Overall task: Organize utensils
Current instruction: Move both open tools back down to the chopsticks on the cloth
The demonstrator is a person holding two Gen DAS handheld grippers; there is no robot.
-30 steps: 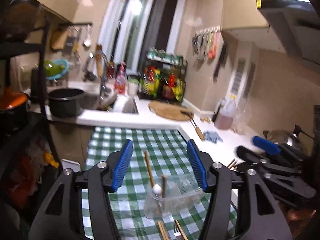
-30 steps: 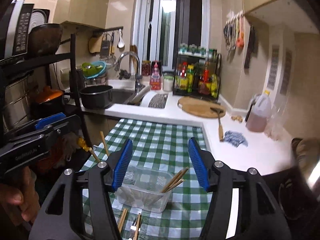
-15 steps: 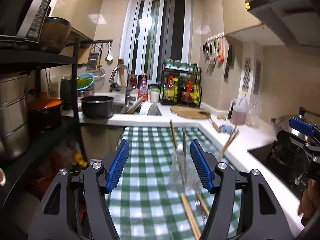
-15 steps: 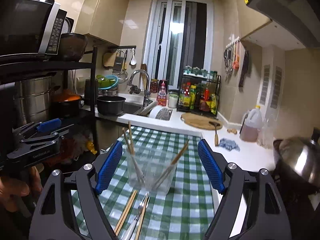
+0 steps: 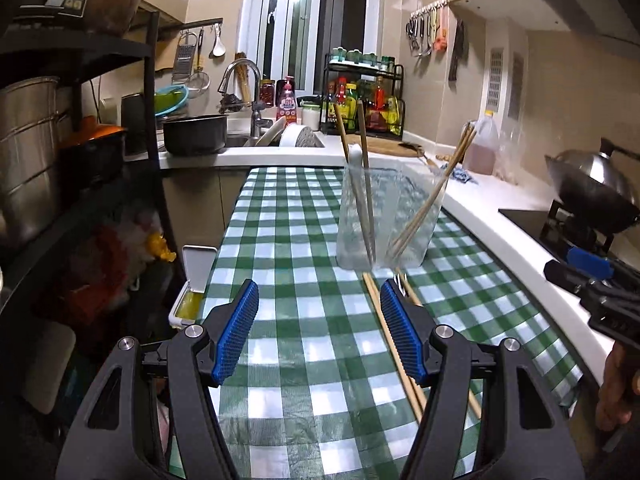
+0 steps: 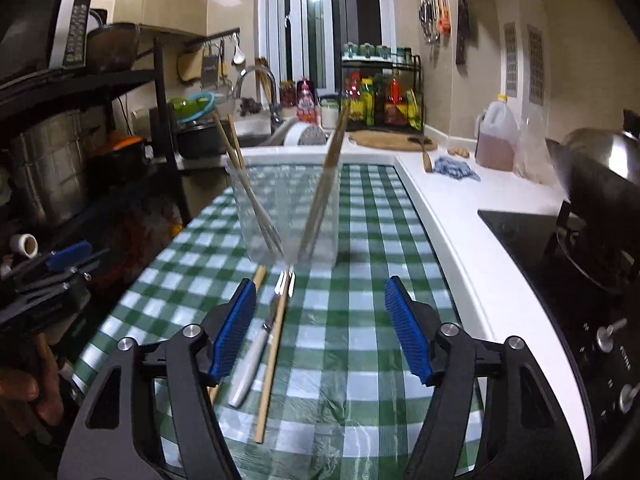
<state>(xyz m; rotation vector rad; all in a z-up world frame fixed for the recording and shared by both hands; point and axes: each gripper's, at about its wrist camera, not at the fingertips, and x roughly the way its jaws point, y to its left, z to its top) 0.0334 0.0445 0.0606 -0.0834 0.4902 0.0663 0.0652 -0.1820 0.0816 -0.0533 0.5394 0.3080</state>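
A clear plastic container point(image 5: 390, 216) stands on the green checked tablecloth point(image 5: 288, 248) and holds wooden chopsticks and a white-handled utensil. It also shows in the right wrist view point(image 6: 290, 216). In front of it lie loose chopsticks point(image 6: 272, 356) and a white-handled fork point(image 6: 256, 356); the chopsticks show in the left wrist view point(image 5: 394, 344) too. My left gripper point(image 5: 318, 336) is open and empty, low over the cloth short of the container. My right gripper point(image 6: 322, 334) is open and empty, just right of the fork.
A white counter point(image 6: 452, 200) runs along the right with an oil jug point(image 6: 496, 140), a blue cloth point(image 6: 454, 170) and a wok point(image 6: 600, 184) on the stove. A black shelf rack point(image 5: 80, 120) with pots stands left. Sink, pot and spice rack point(image 5: 362, 98) are behind.
Both grippers have dropped lower and pulled back toward the near end of the table; the container now looks farther ahead and the loose fork and chopsticks lie between the fingers.
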